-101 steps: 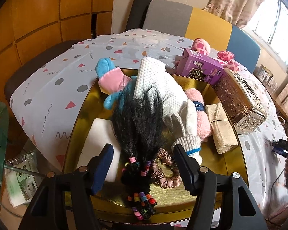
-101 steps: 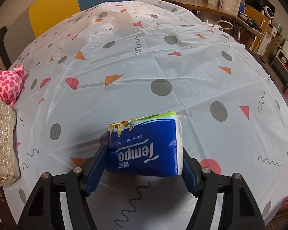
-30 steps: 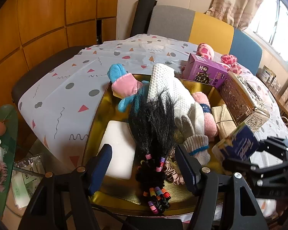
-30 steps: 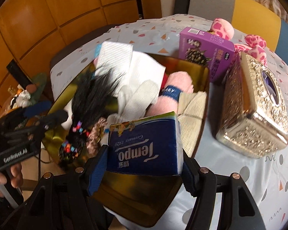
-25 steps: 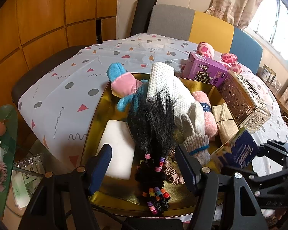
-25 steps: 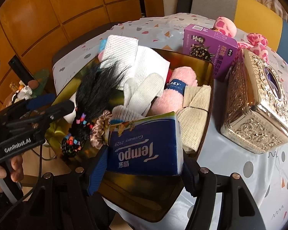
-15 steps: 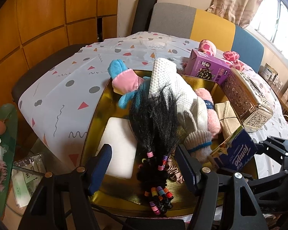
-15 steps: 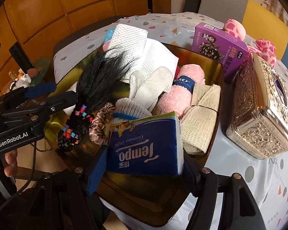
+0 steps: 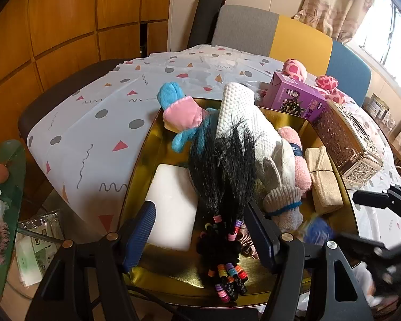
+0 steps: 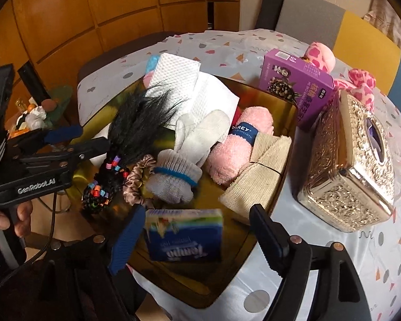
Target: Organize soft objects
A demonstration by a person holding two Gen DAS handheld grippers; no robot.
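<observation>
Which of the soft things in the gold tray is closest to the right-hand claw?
The blue tissue pack, between the opening right gripper's fingers, untouched, in front of the grey glove.

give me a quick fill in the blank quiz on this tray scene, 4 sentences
1. The soft things lie in a tray whose colour is ____.
2. The tissue pack between the right gripper fingers bears the brand name ____.
3. The ornate metal box stands ____ the tray, on the tablecloth.
4. The band around the grey glove cuff is ____.

Missing words: gold; Tempo; outside; blue
</observation>
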